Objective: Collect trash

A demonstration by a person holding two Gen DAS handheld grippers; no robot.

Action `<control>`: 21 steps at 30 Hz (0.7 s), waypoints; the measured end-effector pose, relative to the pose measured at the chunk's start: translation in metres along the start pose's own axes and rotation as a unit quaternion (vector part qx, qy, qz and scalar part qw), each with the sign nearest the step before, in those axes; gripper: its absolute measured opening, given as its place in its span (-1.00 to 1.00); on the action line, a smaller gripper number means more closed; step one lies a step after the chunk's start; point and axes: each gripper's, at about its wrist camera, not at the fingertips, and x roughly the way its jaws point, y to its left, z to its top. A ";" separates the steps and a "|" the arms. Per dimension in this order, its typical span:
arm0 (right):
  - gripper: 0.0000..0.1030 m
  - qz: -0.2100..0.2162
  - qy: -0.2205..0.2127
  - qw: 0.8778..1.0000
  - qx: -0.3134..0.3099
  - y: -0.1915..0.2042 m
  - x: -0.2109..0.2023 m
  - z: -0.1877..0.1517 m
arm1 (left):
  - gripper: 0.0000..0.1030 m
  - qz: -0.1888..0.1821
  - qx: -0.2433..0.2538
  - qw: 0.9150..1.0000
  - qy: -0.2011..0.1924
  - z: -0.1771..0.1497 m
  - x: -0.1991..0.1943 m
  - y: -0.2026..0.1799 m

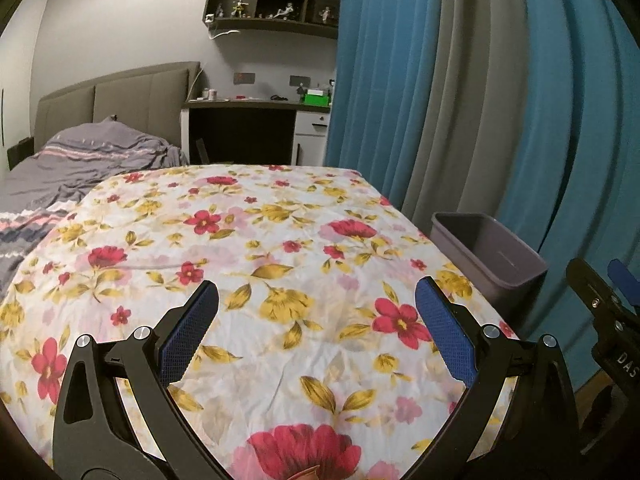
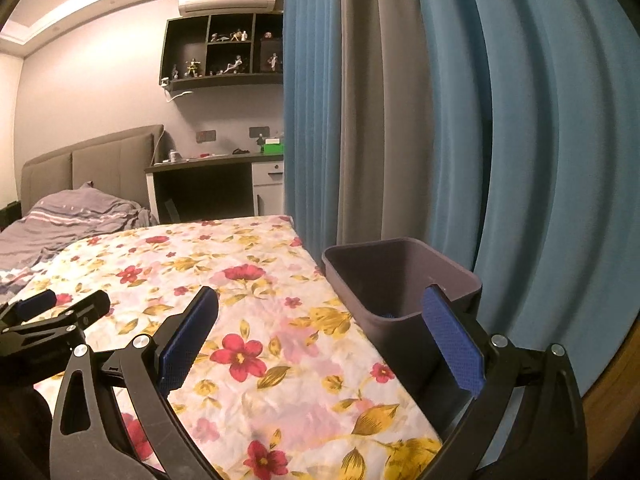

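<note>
floral cloth [image 1: 256, 240], purple bin [image 2: 400, 280], blue curtain [image 1: 400, 80]

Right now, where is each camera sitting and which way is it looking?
Left wrist view: sits on the left gripper, looking across the floral tablecloth toward the bed; its open fingers show, and the right gripper peeks in.
Right wrist view: sits on the right gripper, facing the purple bin and blue curtain; the left gripper shows.
Both share tablecloth, bin, curtain, bed.

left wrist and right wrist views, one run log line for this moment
left gripper open, empty | right gripper open, empty | bin beside floral table | no trash visible
</note>
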 end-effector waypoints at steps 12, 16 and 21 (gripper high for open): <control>0.89 0.003 0.002 1.000 0.000 0.002 -0.001 -0.002 | 0.89 -0.005 0.010 1.000 -0.009 0.001 -0.008 -0.007; 0.89 0.003 0.003 1.000 0.001 0.002 -0.001 -0.003 | 0.89 -0.009 0.010 1.000 -0.007 0.001 -0.008 -0.010; 0.89 0.003 0.002 1.000 0.002 0.001 -0.001 -0.003 | 0.89 -0.013 0.011 1.000 -0.005 0.001 -0.007 -0.011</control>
